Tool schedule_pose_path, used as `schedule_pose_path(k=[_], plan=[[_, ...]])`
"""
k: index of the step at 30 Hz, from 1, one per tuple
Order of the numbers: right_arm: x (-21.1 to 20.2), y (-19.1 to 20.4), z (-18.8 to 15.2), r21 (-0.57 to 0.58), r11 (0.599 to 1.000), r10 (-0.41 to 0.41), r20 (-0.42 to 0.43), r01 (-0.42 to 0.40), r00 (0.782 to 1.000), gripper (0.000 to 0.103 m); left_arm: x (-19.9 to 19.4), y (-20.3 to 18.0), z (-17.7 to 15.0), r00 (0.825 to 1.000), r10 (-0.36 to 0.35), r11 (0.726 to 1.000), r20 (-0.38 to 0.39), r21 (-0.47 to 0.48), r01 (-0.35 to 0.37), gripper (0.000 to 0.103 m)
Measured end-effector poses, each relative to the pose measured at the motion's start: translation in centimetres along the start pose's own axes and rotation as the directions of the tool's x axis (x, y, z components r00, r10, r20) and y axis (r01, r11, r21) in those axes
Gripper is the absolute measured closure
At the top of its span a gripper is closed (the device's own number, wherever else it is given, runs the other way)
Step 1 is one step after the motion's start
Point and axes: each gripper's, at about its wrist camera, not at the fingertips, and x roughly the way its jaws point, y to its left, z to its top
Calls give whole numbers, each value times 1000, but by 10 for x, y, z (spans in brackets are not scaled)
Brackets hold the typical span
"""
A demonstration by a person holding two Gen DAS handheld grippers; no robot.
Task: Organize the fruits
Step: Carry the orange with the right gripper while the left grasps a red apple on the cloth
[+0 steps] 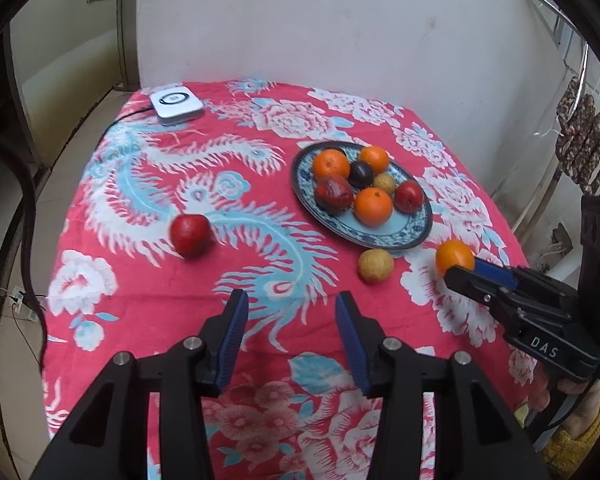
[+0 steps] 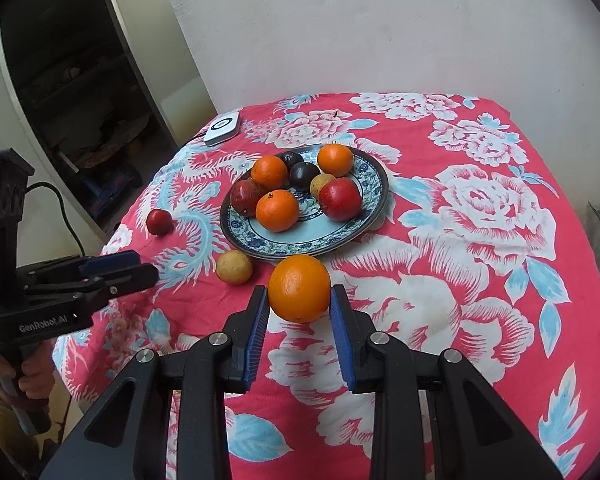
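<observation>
Orange [image 2: 299,289], round and glossy, sits clamped in right claw [image 2: 300,300].

A lived-in home, by the look of it. The bench [image 2: 480,240] wears a red cloth printed with peonies and a phoenix, pushed against a plain whitewashed wall [image 1: 340,20]. A blue-and-white china plate [image 2: 364,196] holds fruit. At three o'clock in the left wrist view, cured sausages [image 1: 584,140] hang drying; a dark doorway [image 2: 80,100] opens at ten o'clock in the right wrist view.

soft, even daylight, faint shadows under the fruit; strong fisheye bending and dark vignetting at the edges; slight blur throughout.
</observation>
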Motion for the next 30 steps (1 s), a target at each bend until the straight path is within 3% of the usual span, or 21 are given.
schedule_pose_path(k=[5,11,21,30], plan=[[-4,-1,-1,6,1000,1,11,-1,1000,71,-15,16,7,999,17,1000,33,-23,-16,55],[-8,-2,0,7,1000,4,26,-4,1000,71,-27,40,15,994,86,995,66,-62,-82,52],[-8,0,0,5,1000,3,20,-4,1000,71,13,47,25,990,139,988,18,-65,-138,52],[-11,-5,1,13,1000,-7,25,7,1000,71,31,45,33,985,170,984,28,-57,-168,52]])
